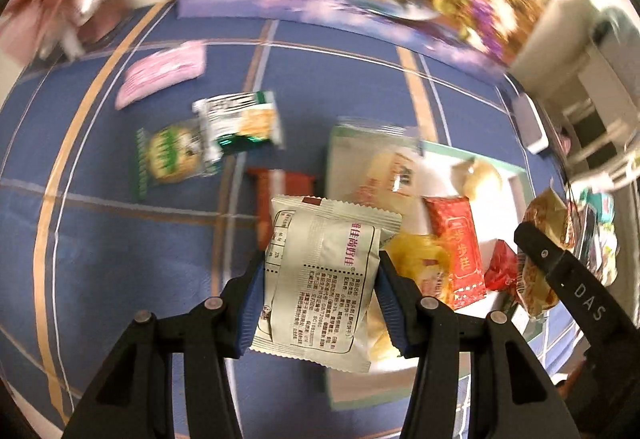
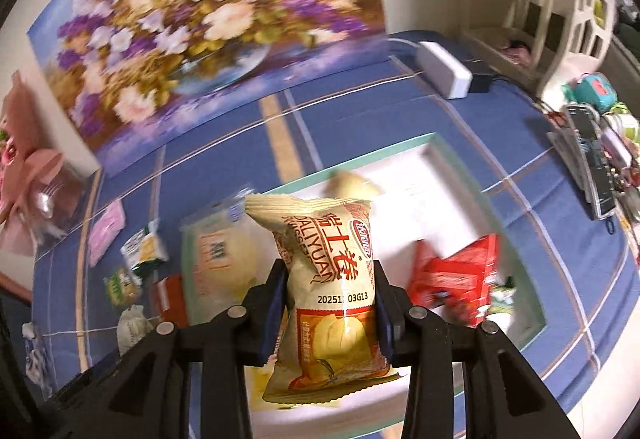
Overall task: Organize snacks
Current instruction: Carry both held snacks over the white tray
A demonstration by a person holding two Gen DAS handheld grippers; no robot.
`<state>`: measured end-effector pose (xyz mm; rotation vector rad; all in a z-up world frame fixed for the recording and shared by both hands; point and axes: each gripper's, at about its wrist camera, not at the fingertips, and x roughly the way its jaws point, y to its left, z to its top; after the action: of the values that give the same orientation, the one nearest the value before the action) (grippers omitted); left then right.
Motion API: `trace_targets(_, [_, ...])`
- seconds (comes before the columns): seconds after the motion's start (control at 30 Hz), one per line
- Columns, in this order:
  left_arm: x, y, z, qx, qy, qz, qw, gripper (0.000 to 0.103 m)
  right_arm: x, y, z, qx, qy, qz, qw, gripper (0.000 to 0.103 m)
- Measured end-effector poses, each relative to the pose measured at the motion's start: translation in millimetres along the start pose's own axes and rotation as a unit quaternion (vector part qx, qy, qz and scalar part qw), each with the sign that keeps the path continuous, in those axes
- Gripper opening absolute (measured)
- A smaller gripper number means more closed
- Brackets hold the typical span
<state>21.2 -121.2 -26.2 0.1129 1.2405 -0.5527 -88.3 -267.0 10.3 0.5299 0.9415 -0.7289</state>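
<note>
The yellow snack packet [image 2: 328,291] reads "DALIYUAN" and "03G13"; the right gripper's black arm [image 1: 576,279] bears "DAS".

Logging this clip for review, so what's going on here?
A person is sorting snacks with a handheld gripper in each hand. The left gripper is clamped on a white snack packet, and the right gripper is clamped on a cream and red snack packet. Both hang above a shallow white tray that already holds several snacks, including a red packet. A few more, such as two green packets, lie loose on the blue tablecloth.
</note>
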Motion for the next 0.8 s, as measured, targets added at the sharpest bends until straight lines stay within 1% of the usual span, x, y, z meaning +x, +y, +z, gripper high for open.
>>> trace_targets(0.2, [22.1,-31.5,1.2,0.041,0.007,0.001,0.9991,0.054,26.0,-18.9,-1.9,0.015,0.036,-0.001,0.999,0.041])
trace_targets(0.27, [28.2,-38.1,-1.2,0.049,0.013,0.001,0.9987,0.054,35.8,-23.5,-4.3,0.018,0.051,-0.008,0.999,0.041])
trace_targets(0.37, [39.7,-46.9,-3.1,0.058,0.024,0.0,0.998,0.054,46.9,-30.9,-6.8,0.026,0.068,-0.008,0.997,0.041])
trace_targets(0.47, [42.7,-52.8,-4.9,0.065,0.022,-0.001,0.9977,0.054,53.6,-35.6,-8.4,0.032,0.077,-0.006,0.996,0.041])
trace_targets(0.57, [45.4,-56.6,-6.0,0.064,0.025,-0.013,0.9976,0.054,59.1,-41.0,-10.5,0.04,0.084,-0.007,0.996,0.041])
trace_targets(0.8, [54.2,-52.7,-5.8,0.048,0.039,-0.021,0.9979,0.054,70.2,-48.9,-12.8,0.05,0.102,-0.005,0.993,0.042])
